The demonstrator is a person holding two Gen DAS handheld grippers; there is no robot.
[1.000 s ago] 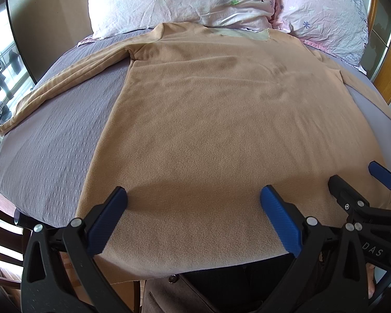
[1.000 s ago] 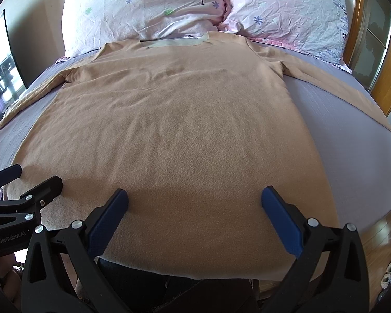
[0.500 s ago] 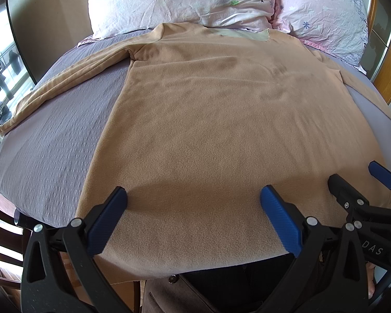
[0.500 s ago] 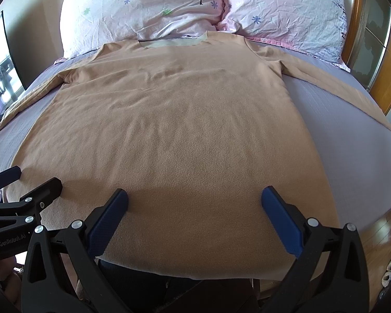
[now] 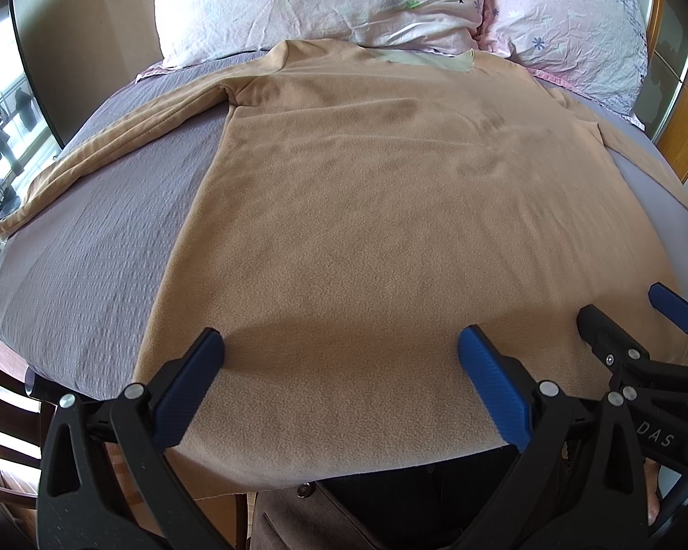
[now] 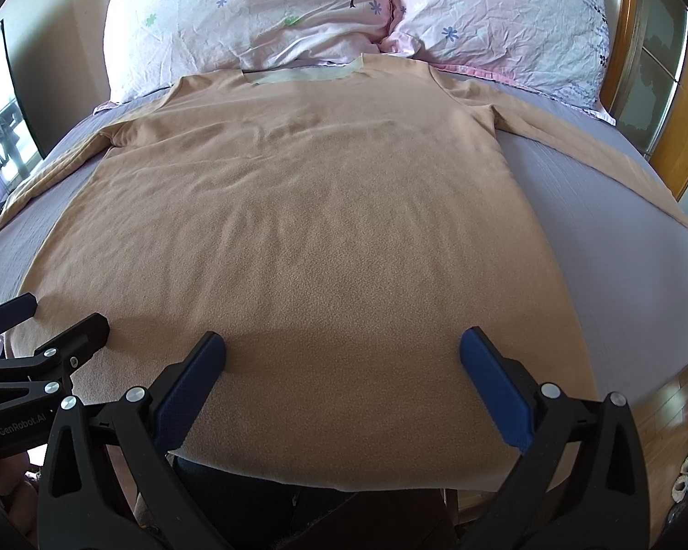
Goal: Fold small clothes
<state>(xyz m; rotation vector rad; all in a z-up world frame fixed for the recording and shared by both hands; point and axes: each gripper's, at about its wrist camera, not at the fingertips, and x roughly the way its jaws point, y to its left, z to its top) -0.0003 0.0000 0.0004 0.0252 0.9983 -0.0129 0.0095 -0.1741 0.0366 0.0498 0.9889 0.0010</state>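
A bed (image 5: 91, 247) with a grey-lilac cover carries a tan long-sleeved shirt (image 5: 390, 211) spread flat, collar toward two floral pillows (image 6: 261, 13) at the headboard, sleeves stretched out to either side, hem draped over the near edge. The left tool (image 5: 339, 362) hangs above the hem, blue-padded fingers spread wide, holding nothing. The right tool (image 6: 344, 362) sits just beside it, equally wide open and empty

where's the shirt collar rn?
The collar is at the far end of the shirt, top centre in both views, touching the pillows at the head of the bed.
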